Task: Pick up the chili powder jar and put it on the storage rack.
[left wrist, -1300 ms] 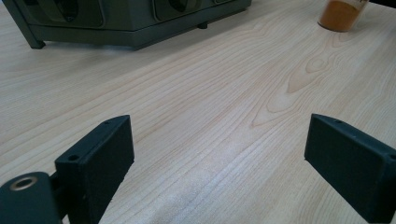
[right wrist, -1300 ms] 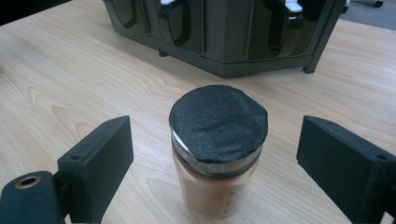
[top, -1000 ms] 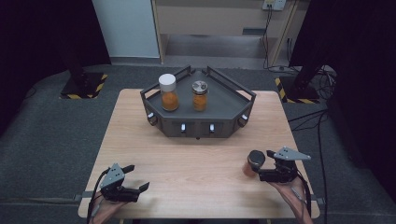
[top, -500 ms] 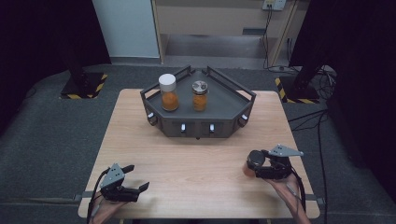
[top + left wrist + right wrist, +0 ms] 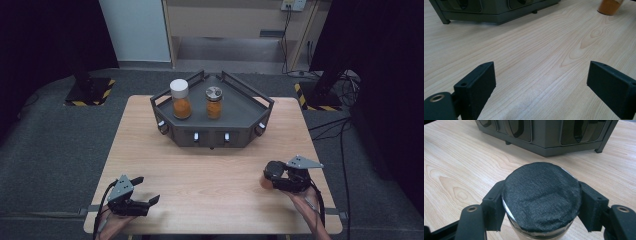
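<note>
A black-capped jar of orange contents is being clasped between the pads of the right gripper, whose jaws have just been closing, while the left gripper is being held wide open and empty, with the grey tray lying beyond both.

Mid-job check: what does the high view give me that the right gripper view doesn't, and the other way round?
High view: the left tool, open, plus a white-lidded jar and a metal-lidded jar on the tray. Right gripper view: the crinkled top of the black-lidded jar, gripped by the right tool, whose jaws have just been closing onto its sides. Both: tray, wooden table, that gripped jar.
</note>
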